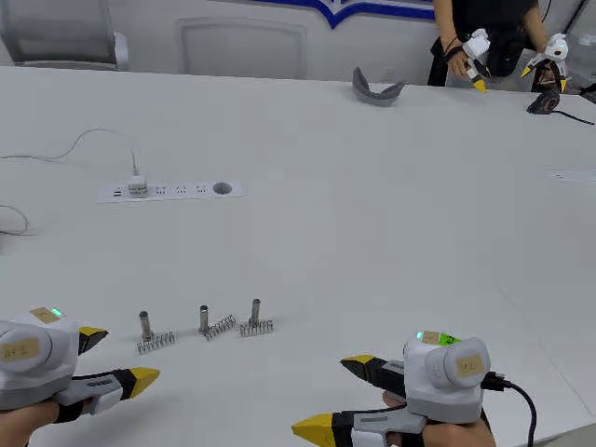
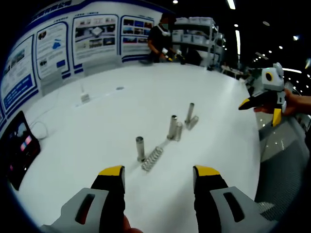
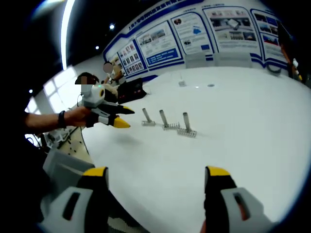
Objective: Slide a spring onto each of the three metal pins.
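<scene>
My left claw (image 1: 121,354) hangs wide open and empty at the lower left of the head view. My right claw (image 1: 326,394) is just as wide and empty at the lower right. Between them and a little higher, three metal pins stand upright in a row on the white bench (image 1: 372,233): left pin (image 1: 145,324), middle pin (image 1: 204,318), right pin (image 1: 255,311). At their feet lie the left spring (image 1: 155,343), middle spring (image 1: 221,327) and right spring (image 1: 256,327), flat on the bench. Toward the upper left sits a power strip (image 1: 172,190).
</scene>
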Demonstrator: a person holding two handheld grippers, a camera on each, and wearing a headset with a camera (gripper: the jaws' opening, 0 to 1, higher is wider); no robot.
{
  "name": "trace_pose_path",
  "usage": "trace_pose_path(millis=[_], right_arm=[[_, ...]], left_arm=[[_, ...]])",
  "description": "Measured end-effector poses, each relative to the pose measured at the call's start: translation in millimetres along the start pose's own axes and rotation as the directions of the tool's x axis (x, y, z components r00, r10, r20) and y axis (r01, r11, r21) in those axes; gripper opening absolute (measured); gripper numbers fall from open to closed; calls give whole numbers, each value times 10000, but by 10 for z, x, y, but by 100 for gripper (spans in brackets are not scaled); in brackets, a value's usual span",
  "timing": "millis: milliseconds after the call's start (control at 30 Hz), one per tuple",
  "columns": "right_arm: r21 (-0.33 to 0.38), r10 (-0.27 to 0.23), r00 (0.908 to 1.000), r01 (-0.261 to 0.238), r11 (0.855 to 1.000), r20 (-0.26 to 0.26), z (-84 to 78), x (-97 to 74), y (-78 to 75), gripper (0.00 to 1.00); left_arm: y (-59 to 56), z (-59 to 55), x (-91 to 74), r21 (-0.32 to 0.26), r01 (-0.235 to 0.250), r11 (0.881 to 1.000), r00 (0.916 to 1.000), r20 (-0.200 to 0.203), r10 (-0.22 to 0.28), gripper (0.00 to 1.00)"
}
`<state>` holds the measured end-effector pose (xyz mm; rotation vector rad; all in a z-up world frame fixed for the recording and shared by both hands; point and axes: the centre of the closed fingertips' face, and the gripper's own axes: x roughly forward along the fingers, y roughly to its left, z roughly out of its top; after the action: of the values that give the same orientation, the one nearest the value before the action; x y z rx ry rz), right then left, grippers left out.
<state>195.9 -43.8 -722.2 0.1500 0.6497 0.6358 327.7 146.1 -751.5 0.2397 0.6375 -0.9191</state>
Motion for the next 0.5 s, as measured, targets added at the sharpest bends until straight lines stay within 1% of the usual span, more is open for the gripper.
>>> trace_pose_path(millis=[100, 233, 300, 367, 500], right_arm=[[7, 15, 10000, -15, 10000, -17, -6, -7, 0, 82], [37, -5, 10000, 5, 10000, 10, -14, -17, -9, 82], [68, -13, 10000, 13, 10000, 30, -16, -20, -9, 82], [86, -24, 10000, 24, 10000, 27, -22, -21, -17, 82], [127, -37, 10000, 37, 9999, 47, -38, -29, -21, 82]], left_arm=[[0, -37, 67, 91, 54, 9999, 9998, -217, -52, 56], [-8, -37, 131, 135, 141, 9998, 9996, -248, -138, 51], [-9, -54, 165, 169, 180, 9997, 9993, -327, -174, 50], [-19, -91, 210, 198, 259, 9995, 9982, -538, -248, 48], [-42, -115, 294, 256, 344, 9991, 9975, -634, -327, 46]])
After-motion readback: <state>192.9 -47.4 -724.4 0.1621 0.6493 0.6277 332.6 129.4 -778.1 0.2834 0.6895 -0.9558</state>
